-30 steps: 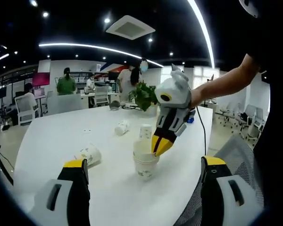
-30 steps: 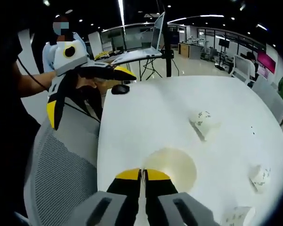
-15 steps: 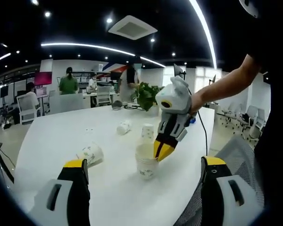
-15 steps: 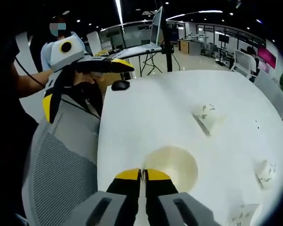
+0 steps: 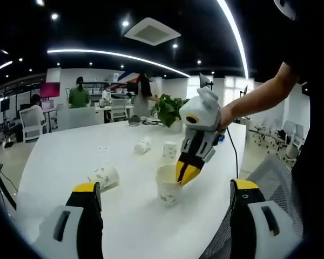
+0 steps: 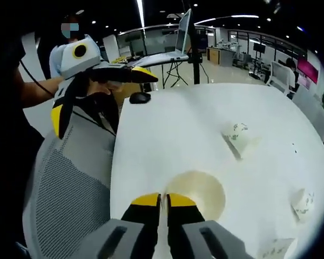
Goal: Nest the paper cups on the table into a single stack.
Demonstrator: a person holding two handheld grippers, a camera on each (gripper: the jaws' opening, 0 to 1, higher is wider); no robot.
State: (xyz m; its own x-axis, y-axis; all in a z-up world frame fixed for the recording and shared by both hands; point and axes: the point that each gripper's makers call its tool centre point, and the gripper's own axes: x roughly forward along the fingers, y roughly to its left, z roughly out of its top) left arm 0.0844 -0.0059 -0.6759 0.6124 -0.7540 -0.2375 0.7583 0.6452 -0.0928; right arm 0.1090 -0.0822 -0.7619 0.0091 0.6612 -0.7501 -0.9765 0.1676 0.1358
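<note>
The white table (image 5: 70, 156) is wide and mostly bare, and the upright cup stack (image 5: 168, 185) stands near its front edge, close to the mesh chair (image 6: 70, 189) that sits against that side. In the left gripper view the right gripper (image 5: 187, 174) reaches in from the right with its yellow tips pressed together on the rim of the stack, pinching the wall of the top cup. The right gripper view looks straight down over those same tips (image 6: 163, 200), shut tight on the near rim, with the open mouth of the stack (image 6: 197, 194) just beyond them. The left gripper (image 5: 164, 189) has its jaws spread wide apart, holding nothing, hanging off the table edge above the chair; in the right gripper view it shows at the upper left (image 6: 94, 91), well clear of the cups. Four cup items can be counted in the left gripper view: the stack, a cup lying on its side (image 5: 102, 176) to the left, an upright cup (image 5: 168, 152) just behind the stack, and another tipped cup (image 5: 142, 145) farther back. The right gripper view shows three loose cups beyond the stack (image 6: 235, 136) (image 6: 301, 203) (image 6: 272, 249), plus a computer mouse (image 6: 140, 97) and a laptop on a stand (image 6: 170, 48) at the far edge. The left gripper view adds a potted plant (image 5: 166, 109) and people (image 5: 78, 94) in the room behind.
</note>
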